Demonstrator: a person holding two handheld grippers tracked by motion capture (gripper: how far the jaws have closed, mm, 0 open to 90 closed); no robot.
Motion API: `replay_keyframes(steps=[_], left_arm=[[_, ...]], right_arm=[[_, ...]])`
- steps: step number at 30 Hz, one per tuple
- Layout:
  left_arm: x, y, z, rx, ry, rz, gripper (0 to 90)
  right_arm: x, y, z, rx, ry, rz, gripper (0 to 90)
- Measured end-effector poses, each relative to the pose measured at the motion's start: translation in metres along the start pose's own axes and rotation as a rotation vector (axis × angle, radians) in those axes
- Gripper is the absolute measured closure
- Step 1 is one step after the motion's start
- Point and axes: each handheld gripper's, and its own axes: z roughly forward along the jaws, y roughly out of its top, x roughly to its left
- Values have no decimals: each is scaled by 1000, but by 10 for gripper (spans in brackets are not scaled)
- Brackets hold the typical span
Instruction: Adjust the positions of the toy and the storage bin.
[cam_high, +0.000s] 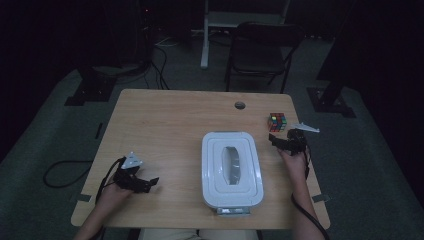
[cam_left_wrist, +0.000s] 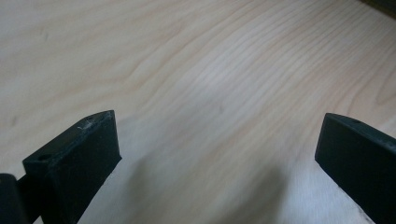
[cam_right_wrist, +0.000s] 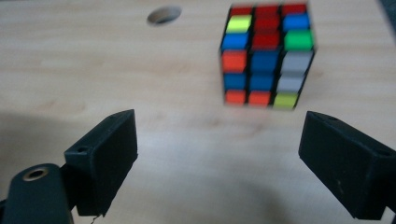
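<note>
A scrambled colour cube (cam_high: 277, 121) stands on the far right part of the wooden table (cam_high: 165, 125). My right gripper (cam_high: 280, 139) sits just in front of it, between the cube and the white box. In the right gripper view the cube (cam_right_wrist: 266, 56) stands a little beyond the right gripper (cam_right_wrist: 219, 140), whose jaws are wide apart with bare wood between them. My left gripper (cam_high: 147, 184) hovers low over the front left of the table, pointing right. In its own view the left gripper (cam_left_wrist: 217, 149) is open over bare wood.
A white lidded box (cam_high: 231, 170) with a clear oval window lies in the middle front of the table. A round cable hole (cam_high: 240, 105) sits near the far edge. A dark folding chair (cam_high: 262, 50) stands behind the table. Cables trail on the floor at left.
</note>
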Motion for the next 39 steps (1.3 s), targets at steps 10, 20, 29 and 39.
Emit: replay_keyframes(steps=[10, 20, 29, 39], left_arm=[[15, -23, -16, 42, 90, -98, 6], [19, -28, -15, 43, 128, -75, 6], [17, -27, -14, 50, 131, -46, 6], [16, -28, -14, 49, 147, -62, 6]], right_arm=[[-6, 22, 24, 16, -65, 10, 116], [-13, 32, 44, 35, -137, 3, 115], [-17, 40, 59, 59, -140, 13, 116], [-20, 35, 71, 112, -161, 2, 206]])
